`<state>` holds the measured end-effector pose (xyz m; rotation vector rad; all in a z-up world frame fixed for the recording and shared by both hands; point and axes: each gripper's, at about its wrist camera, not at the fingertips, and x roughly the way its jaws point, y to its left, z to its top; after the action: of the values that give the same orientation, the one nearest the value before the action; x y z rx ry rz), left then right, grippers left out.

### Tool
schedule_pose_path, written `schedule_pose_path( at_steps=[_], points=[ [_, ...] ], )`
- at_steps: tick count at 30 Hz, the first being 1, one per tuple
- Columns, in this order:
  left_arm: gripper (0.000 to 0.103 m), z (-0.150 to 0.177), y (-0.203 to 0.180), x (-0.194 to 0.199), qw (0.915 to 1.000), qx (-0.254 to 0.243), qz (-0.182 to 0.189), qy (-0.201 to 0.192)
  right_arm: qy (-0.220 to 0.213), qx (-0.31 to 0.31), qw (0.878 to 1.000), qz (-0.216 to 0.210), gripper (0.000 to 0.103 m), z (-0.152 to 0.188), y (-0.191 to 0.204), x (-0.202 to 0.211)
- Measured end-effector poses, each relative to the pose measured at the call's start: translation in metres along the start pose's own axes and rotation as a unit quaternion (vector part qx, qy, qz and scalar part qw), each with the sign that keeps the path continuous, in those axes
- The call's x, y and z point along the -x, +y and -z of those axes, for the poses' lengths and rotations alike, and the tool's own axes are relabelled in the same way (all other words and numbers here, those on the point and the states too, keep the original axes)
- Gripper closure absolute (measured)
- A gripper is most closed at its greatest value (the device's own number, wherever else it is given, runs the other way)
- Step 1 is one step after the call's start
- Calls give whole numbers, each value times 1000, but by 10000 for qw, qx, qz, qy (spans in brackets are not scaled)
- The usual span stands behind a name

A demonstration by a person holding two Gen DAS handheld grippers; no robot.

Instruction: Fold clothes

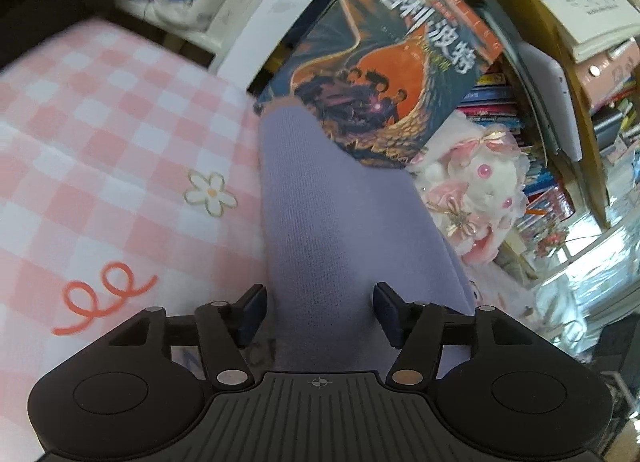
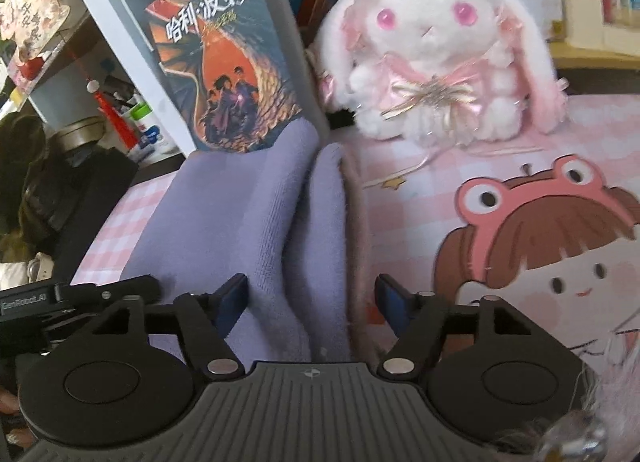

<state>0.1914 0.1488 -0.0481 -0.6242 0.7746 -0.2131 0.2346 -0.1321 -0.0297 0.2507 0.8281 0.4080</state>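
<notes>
A lilac knitted garment [image 1: 344, 246] lies on a pink checked cloth [image 1: 120, 149], bunched into a long ridge that runs away from both cameras to the foot of a book [image 1: 396, 61] standing upright behind it.

The right wrist view shows the garment [image 2: 248, 221] as two rolls side by side with a crease between them; the left wrist view shows one smooth hump. Only the right view takes in the cartoon girl with a frog hat [image 2: 536, 246] printed on the cloth, and the white and pink plush rabbit [image 2: 436, 57] face on.

The left gripper [image 1: 320, 312] points along the ridge, jaws spread either side of the knit without pinching it. The right gripper [image 2: 312, 304] is likewise agape, straddling the rolls.
</notes>
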Motion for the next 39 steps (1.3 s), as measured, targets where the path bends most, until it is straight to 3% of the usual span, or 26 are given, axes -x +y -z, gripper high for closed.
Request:
schedule_pose_path(
  at_steps=[7, 18, 22, 29, 39],
  points=[
    [38, 15, -22, 33, 9980, -521, -242, -248, -320, 54, 9986, 414, 27, 10, 2, 37],
    [37, 63, -52, 62, 9861, -1227, -1103, -205, -606, 551, 9886, 1263, 18, 60, 27, 85],
    [26, 80, -59, 71, 9809, -1432, -1283, -294, -645, 648, 9845, 1496, 12, 78, 37, 99],
    [19, 101, -65, 83, 9755, -1676, -1385, -330, -698, 592, 9775, 1898, 6, 109, 52, 115],
    [3, 113, -67, 82, 9708, -1865, -1501, -146, -580, 623, 9767, 1968, 0, 121, 57, 118]
  ],
)
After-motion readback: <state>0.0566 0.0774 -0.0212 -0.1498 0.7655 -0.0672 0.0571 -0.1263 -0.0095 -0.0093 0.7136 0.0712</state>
